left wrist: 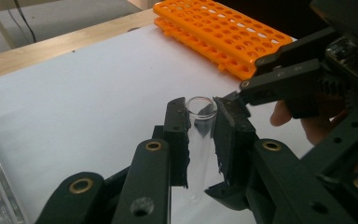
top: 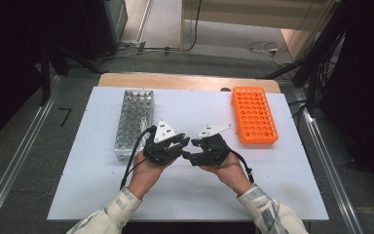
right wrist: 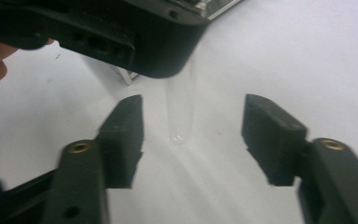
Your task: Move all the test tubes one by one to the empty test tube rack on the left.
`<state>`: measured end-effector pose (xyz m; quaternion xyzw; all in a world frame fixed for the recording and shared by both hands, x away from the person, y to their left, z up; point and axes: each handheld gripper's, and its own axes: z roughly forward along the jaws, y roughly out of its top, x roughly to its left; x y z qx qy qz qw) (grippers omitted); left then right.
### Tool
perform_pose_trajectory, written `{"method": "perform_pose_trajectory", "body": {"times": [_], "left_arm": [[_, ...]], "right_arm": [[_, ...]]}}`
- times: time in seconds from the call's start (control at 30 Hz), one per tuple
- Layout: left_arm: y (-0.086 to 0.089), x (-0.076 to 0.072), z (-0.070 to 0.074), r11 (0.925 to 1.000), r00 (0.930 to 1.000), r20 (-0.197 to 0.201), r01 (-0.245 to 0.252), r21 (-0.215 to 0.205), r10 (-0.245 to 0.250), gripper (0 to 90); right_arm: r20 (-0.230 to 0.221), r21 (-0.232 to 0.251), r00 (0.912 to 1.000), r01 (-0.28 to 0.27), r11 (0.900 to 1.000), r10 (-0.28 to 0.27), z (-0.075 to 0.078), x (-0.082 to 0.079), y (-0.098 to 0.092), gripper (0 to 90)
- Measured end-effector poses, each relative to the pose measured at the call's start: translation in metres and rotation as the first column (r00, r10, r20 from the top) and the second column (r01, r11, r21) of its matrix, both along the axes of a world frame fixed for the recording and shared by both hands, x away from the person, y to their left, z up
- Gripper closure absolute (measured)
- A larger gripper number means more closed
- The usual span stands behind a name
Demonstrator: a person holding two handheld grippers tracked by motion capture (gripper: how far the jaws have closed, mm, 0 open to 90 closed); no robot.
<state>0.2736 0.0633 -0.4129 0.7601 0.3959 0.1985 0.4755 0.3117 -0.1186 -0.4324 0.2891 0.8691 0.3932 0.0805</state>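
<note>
The left gripper (left wrist: pixel 200 135) clamps a clear round-bottomed glass test tube (left wrist: pixel 199 140) between its matte black pads at the table's middle. The right gripper (right wrist: pixel 191 135) stands wide around the tube's rounded tip, not touching.
</note>
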Motion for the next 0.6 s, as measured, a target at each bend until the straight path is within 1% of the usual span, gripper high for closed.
{"method": "perform_pose_trajectory", "body": {"times": [0.1,0.2,0.33,0.53,0.6], "left_arm": [[0.001,0.004,0.002,0.9999,0.9999,0.002,-0.014,-0.007,0.014,74.8],[0.002,0.009,0.004,0.9994,0.9995,0.001,-0.030,-0.014,0.030,74.8],[0.002,0.015,0.007,0.9987,0.9989,-0.001,-0.048,-0.017,0.048,74.8],[0.006,0.024,0.012,0.9973,0.9974,-0.002,-0.072,-0.015,0.072,74.7],[0.008,0.026,0.015,0.9968,0.9969,-0.001,-0.078,-0.015,0.078,74.8]], "right_arm": [[0.009,0.010,1.0000,0.003,1.000,-0.003,0.002,0.000,-0.006,26.6],[0.025,0.027,0.9996,0.011,1.000,-0.012,0.003,0.000,-0.013,24.3],[0.028,0.026,0.9990,0.035,0.999,-0.035,0.001,0.000,-0.022,23.6],[0.033,0.010,0.9976,0.060,0.998,-0.061,-0.003,0.001,-0.036,23.6],[0.028,0.006,0.9970,0.072,0.997,-0.072,-0.004,0.001,-0.041,23.6]]}}
